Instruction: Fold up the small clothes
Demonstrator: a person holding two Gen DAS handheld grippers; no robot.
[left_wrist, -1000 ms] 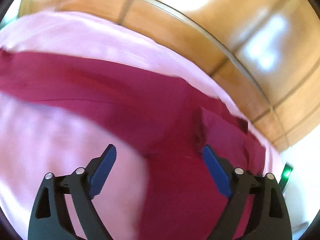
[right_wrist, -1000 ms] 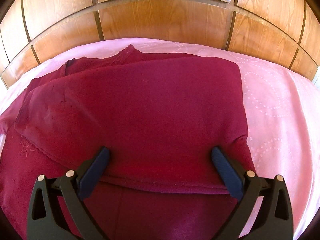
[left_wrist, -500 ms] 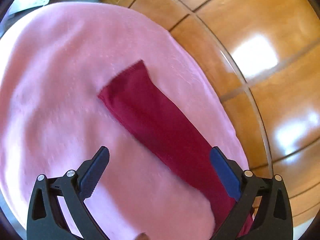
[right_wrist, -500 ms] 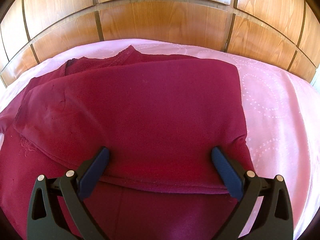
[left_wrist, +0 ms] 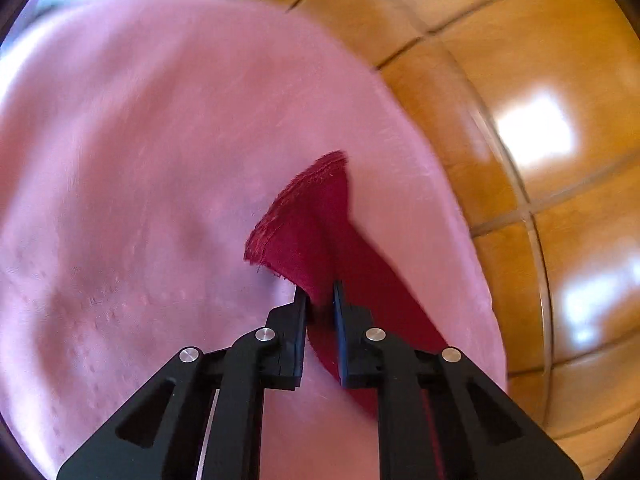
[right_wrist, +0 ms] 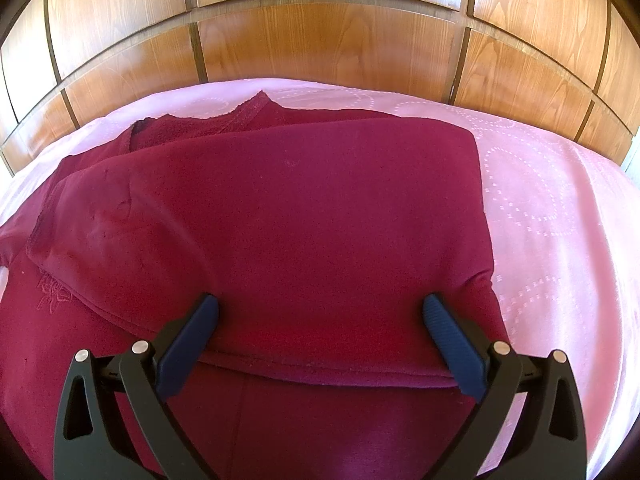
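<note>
A dark red garment [right_wrist: 288,216] lies on a pink bedspread [right_wrist: 552,216], its right side folded over the middle. My right gripper [right_wrist: 320,332] is open and hovers just above the folded edge, empty. In the left wrist view, my left gripper [left_wrist: 320,296] is shut on the garment's sleeve [left_wrist: 316,224] near its hemmed cuff, which stands up off the bedspread [left_wrist: 140,168].
A wooden panelled headboard [right_wrist: 320,36] runs along the far edge of the bed and shows on the right in the left wrist view [left_wrist: 560,128]. Bare pink bedspread lies right of the garment and left of the sleeve.
My left gripper swung from the garment's body out to the sleeve, then closed on it near the cuff and lifted it. The right gripper has stayed put.
</note>
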